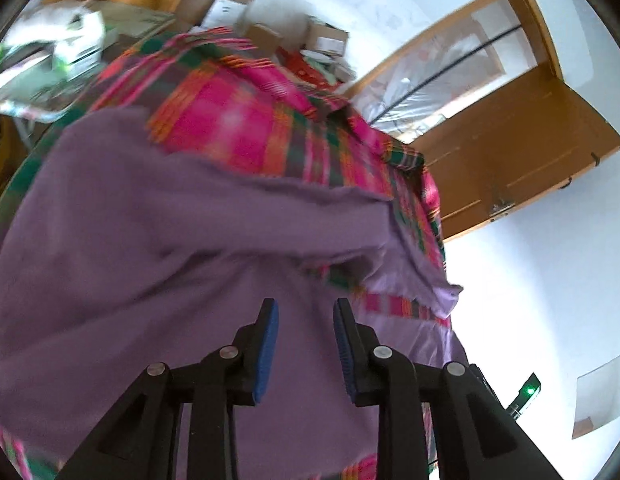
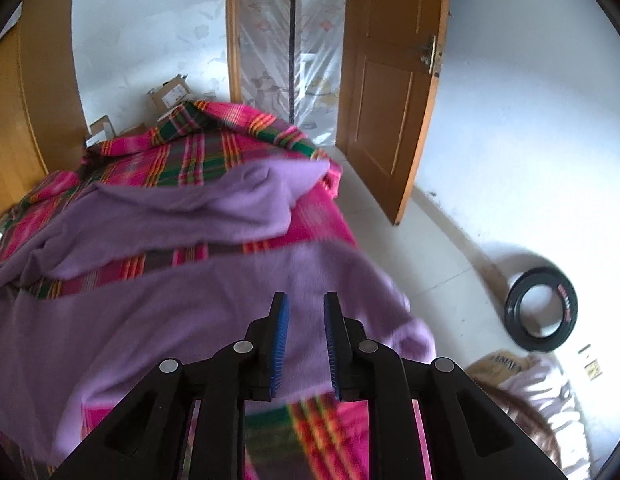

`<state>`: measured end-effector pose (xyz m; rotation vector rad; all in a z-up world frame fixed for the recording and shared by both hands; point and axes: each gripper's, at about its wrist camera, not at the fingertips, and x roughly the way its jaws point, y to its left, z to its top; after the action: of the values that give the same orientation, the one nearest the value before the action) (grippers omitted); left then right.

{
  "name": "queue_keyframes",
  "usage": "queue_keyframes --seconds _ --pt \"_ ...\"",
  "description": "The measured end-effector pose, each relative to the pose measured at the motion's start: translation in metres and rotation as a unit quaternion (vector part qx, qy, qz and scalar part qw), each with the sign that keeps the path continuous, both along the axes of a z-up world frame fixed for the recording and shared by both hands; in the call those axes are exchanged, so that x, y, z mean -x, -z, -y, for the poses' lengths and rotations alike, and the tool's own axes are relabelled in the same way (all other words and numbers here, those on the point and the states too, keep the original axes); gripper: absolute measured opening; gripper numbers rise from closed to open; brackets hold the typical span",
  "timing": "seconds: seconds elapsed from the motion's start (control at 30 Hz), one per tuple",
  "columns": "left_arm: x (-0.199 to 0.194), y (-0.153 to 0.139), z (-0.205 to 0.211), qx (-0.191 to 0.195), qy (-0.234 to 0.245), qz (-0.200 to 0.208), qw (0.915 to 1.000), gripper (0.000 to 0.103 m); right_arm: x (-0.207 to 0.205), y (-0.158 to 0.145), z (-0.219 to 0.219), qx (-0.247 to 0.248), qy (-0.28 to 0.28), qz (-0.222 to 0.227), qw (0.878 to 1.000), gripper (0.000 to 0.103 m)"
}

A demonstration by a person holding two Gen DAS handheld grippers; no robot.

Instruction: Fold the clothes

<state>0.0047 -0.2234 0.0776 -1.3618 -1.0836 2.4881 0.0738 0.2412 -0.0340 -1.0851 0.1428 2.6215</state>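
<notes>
Barely started, I am hovering my left gripper [image 1: 306,312] and right gripper [image 2: 305,308] — both spread, pinching nothing — over the purple sweater [image 2: 214,304] lying rumpled on the pink plaid bedspread [image 2: 198,152], so every fold is waiting to be made.

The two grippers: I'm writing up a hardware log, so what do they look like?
The left gripper and the right gripper look alike: black angular linkage arms with round silver pivot pins, and two narrow fingers faced with blue ribbed pads. No cables, markings or sleeves are visible.
</notes>
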Motion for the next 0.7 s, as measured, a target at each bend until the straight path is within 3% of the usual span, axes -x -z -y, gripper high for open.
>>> queue_keyframes --seconds 0.17,0.3,0.5,0.7 --pt "-0.051 0.018 0.007 -0.005 -0.009 0.009 0.9999 0.029 -0.031 0.020 -0.003 0.039 0.012 0.002 0.999 0.022" --pt "-0.075 0.033 0.001 -0.018 -0.008 0.013 0.9997 0.031 -0.050 0.030 -0.009 0.071 0.025 -0.015 0.997 0.042" --pt "-0.088 0.052 -0.019 -0.042 0.016 0.027 0.9986 0.031 -0.053 0.048 -0.029 0.104 0.070 -0.011 0.992 0.043" --pt "-0.087 0.067 -0.040 -0.062 0.041 0.046 0.9962 0.032 -0.032 0.055 -0.032 0.125 0.064 -0.012 0.990 0.044"
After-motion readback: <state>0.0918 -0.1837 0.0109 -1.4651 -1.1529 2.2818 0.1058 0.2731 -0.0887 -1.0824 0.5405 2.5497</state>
